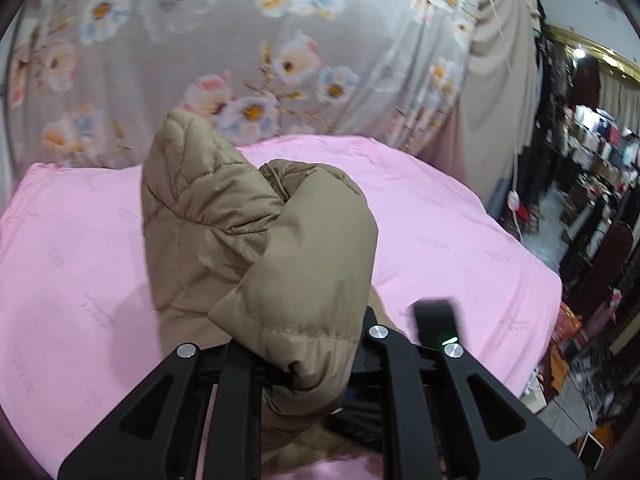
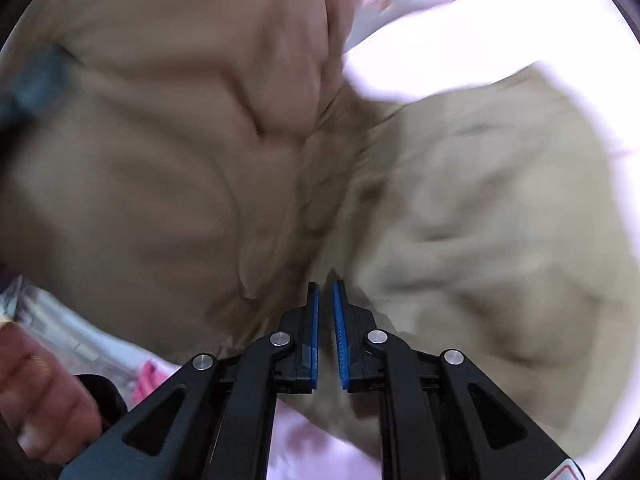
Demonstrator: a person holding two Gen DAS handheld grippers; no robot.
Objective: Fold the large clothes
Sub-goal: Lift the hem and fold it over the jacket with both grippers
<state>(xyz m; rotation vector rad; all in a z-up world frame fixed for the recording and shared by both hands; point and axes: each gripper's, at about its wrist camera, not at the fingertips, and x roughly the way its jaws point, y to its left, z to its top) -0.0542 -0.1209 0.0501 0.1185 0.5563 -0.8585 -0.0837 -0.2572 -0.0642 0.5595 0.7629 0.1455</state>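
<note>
A tan quilted puffer jacket [image 1: 248, 240] is bunched up over the pink bed sheet [image 1: 460, 232]. My left gripper [image 1: 308, 360] is shut on a thick padded fold of the jacket, which covers the fingertips. In the right wrist view the jacket [image 2: 160, 160] fills most of the frame and is blurred by motion. My right gripper [image 2: 325, 296] hangs just above the jacket's central crease, its blue pads [image 2: 340, 332] nearly together with a thin gap and nothing visibly between them.
A grey floral sheet [image 1: 240, 40] hangs behind the bed. A beige curtain [image 1: 500, 100] and a cluttered room with shelves [image 1: 592, 160] lie to the right, past the bed's edge. A hand [image 2: 36, 392] shows at lower left in the right wrist view.
</note>
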